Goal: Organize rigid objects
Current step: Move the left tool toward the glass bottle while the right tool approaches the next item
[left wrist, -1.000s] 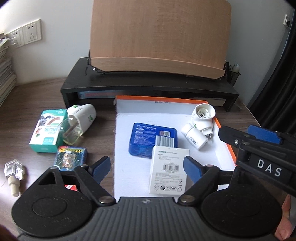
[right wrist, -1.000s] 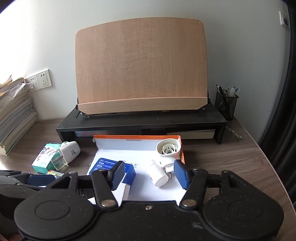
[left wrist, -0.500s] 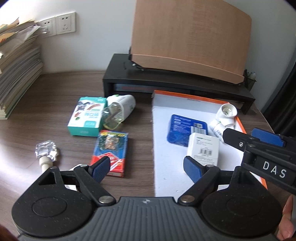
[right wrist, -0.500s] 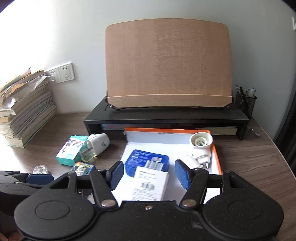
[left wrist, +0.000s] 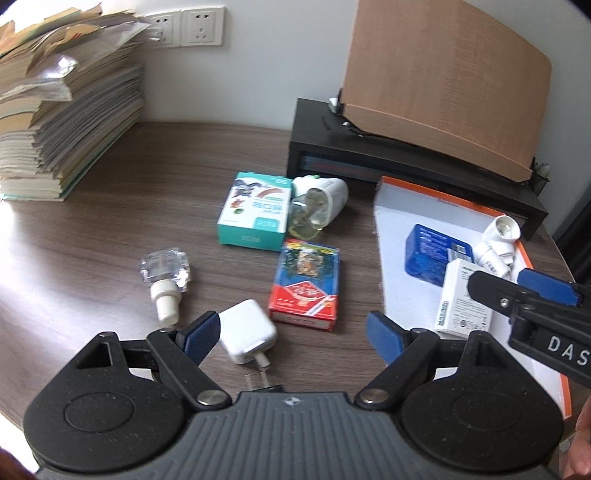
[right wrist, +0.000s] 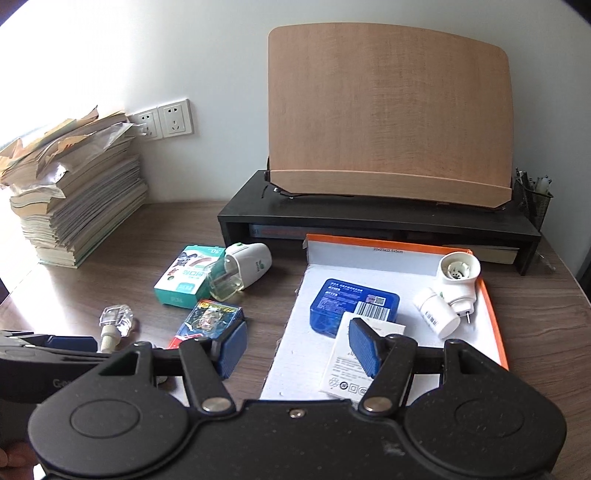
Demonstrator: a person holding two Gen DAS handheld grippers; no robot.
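Observation:
My left gripper (left wrist: 291,338) hangs open over the wooden table, empty. A white charger (left wrist: 247,336) lies just inside its left finger, and a red-and-blue card box (left wrist: 306,284) sits ahead of it. Further on are a clear bottle (left wrist: 166,277), a teal box (left wrist: 255,212) and a white plug-in device (left wrist: 319,205). The orange-rimmed white tray (right wrist: 369,262) holds a blue box (right wrist: 354,302), a white box (right wrist: 354,365) and two white plug devices (right wrist: 458,280). My right gripper (right wrist: 298,347) is open and empty above the tray's left edge.
A tall stack of books and papers (left wrist: 62,110) fills the back left corner under wall sockets (left wrist: 184,26). A black riser (right wrist: 369,221) carries a leaning wooden board (right wrist: 388,110) behind the tray. A mesh pen holder (right wrist: 532,199) stands at the far right.
Both grippers have shifted left across the table. The left one has gone from above the tray to above the table beside it, bringing the charger and bottle into view. Neither has closed.

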